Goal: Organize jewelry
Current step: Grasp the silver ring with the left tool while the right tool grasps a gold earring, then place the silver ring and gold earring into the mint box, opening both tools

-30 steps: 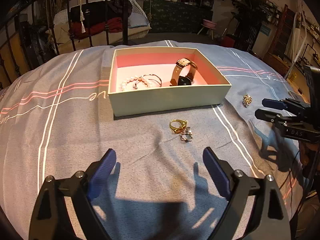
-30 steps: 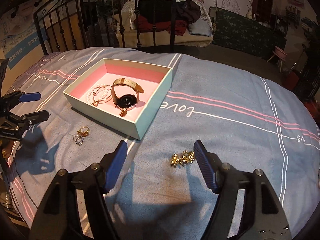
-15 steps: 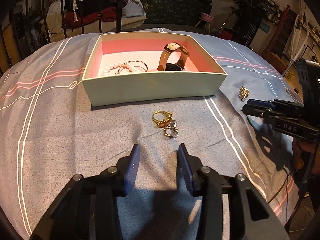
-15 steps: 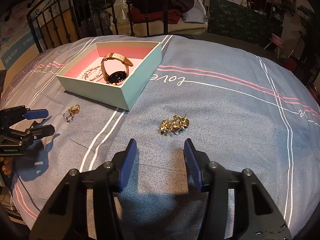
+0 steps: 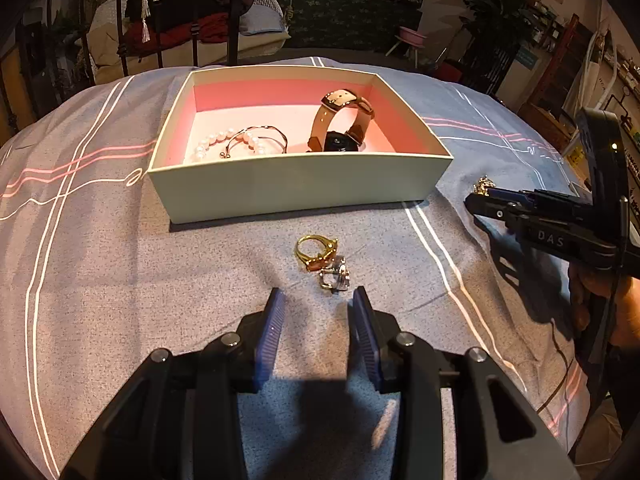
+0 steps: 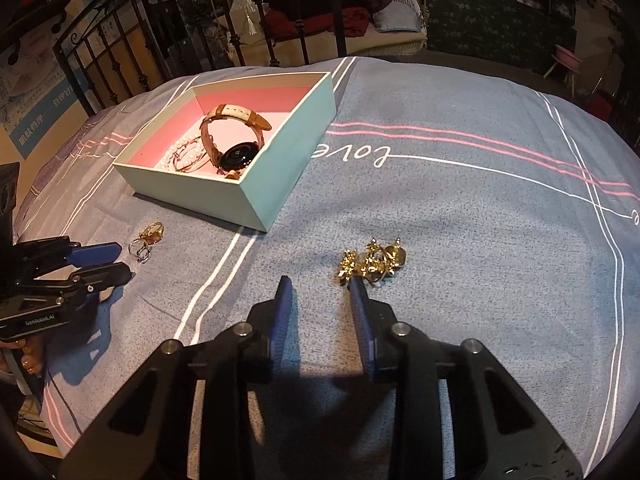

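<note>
Where stripes cross, bedspread (image 6: 460, 208) script, seemingly "love".

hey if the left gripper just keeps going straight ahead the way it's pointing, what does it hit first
Probably the small silver ring, lying on the bedspread just beyond the left gripper and slightly toward its right finger, touching the gold ring behind it. Depth is uncertain in this fisheye view; the pale green open box lies farther on.

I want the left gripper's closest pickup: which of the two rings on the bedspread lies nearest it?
The silver ring, just ahead of the left gripper; the gold ring lies beyond it, toward the box.
</note>
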### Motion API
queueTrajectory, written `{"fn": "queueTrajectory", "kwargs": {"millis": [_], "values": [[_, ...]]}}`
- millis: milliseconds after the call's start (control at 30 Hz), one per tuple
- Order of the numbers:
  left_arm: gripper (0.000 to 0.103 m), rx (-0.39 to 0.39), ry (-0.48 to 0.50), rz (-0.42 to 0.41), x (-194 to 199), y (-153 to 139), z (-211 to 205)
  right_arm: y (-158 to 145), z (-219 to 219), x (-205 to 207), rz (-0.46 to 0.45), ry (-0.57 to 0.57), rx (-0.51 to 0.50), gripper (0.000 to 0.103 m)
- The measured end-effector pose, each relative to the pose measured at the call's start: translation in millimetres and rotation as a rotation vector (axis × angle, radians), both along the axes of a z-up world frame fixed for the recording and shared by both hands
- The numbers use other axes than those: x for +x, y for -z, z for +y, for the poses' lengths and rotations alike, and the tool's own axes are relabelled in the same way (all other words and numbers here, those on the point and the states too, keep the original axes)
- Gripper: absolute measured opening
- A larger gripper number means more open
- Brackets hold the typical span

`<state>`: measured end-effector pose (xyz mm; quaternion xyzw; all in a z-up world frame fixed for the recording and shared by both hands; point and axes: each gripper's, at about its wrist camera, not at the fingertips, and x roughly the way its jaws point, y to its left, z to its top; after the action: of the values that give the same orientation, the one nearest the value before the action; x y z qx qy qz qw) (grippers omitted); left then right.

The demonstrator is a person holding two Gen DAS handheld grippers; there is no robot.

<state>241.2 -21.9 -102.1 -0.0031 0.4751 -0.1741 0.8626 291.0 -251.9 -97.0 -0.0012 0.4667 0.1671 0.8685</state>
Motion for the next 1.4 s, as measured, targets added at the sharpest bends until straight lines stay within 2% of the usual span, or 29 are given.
{"fn": "queueTrajectory", "kwargs": {"millis": [267, 433, 567, 833, 1067, 1400], "values": [[0.027, -0.011, -0.002, -0.002, -0.2, 0.6, 0.8, 1.5, 1.4, 12.6, -0.026, 0.043, -0.062, 0.03], [0.022, -0.016, 0.009, -0.001, 3.2, 1.0, -3.4, 2.2, -0.5, 17.2, -0.025, 0.059, -0.052, 0.029], [0.021, -0.024, 0.023, 0.006, 8.2, 1.0, -10.0, 2.9, -5.0, 20.0, -0.022, 0.085, -0.041, 0.019], [0.018, -0.013, 0.004, 0.009, 21.4, 3.7, -17.9, 2.6, -6.7, 16.9, -0.018, 0.094, -0.019, 0.018], [0.016, -0.003, 0.021, -0.012, 14.4, 1.9, -17.2, 1.9, -0.4, 9.7, -0.016, 0.075, -0.014, 0.018], [0.016, -0.063, -0.003, -0.097, -12.3, -34.4, 15.9, -0.1, 18.1, -5.3, -0.007, 0.005, -0.005, 0.018]]}}
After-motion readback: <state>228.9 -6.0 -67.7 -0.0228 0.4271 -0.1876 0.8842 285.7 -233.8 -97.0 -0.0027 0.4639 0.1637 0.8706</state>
